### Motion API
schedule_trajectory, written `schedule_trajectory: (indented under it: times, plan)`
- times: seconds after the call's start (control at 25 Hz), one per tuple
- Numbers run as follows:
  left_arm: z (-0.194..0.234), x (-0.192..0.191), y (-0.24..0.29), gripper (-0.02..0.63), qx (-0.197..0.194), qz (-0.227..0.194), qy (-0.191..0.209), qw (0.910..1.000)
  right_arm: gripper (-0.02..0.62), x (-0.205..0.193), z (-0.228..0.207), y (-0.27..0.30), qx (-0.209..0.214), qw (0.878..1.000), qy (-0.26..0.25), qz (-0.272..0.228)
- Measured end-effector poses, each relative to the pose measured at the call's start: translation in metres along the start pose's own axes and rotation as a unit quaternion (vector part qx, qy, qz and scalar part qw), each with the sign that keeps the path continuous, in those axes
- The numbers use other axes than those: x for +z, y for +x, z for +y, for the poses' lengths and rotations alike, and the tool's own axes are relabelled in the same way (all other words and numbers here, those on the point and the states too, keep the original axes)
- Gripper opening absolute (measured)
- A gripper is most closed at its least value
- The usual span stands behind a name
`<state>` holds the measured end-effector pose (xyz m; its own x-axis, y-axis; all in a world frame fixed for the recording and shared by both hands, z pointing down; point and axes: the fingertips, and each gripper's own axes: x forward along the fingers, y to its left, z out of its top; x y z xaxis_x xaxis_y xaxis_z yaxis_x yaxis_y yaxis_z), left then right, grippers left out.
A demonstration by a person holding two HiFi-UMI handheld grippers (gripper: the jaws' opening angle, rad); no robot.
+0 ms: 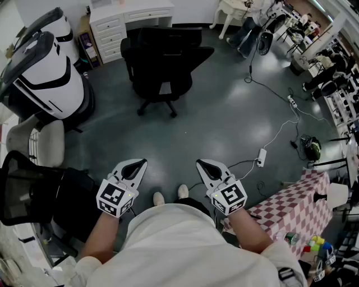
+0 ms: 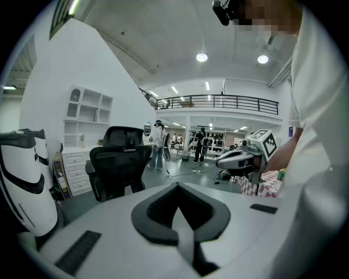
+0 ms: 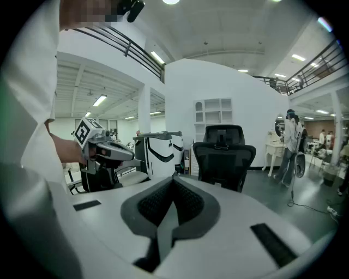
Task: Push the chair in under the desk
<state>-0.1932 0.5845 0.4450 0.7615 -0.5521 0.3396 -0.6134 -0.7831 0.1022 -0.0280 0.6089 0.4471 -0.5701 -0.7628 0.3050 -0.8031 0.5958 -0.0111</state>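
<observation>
grippers: left gripper [image 1: 136, 163] and right gripper [image 1: 203, 164] both closed, empty, likely since pushing needs no grip | black wheeled office chair [image 1: 164, 63] well ahead, near white drawered desk [image 1: 134, 14], not yet tucked under

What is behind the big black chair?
A white desk stands behind the black chair, with drawers at one side. The chair covers most of the space under the desk, so what is in there cannot be seen.
</observation>
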Motion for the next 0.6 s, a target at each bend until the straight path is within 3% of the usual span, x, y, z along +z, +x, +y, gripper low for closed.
schedule_trajectory:
  times: [0.6]
  plan:
    - [0.003,-0.006,-0.005,-0.005,-0.024,0.014,0.016,0.9995,0.003,-0.001,0.000,0.012,-0.008,1.000,0.014,0.007]
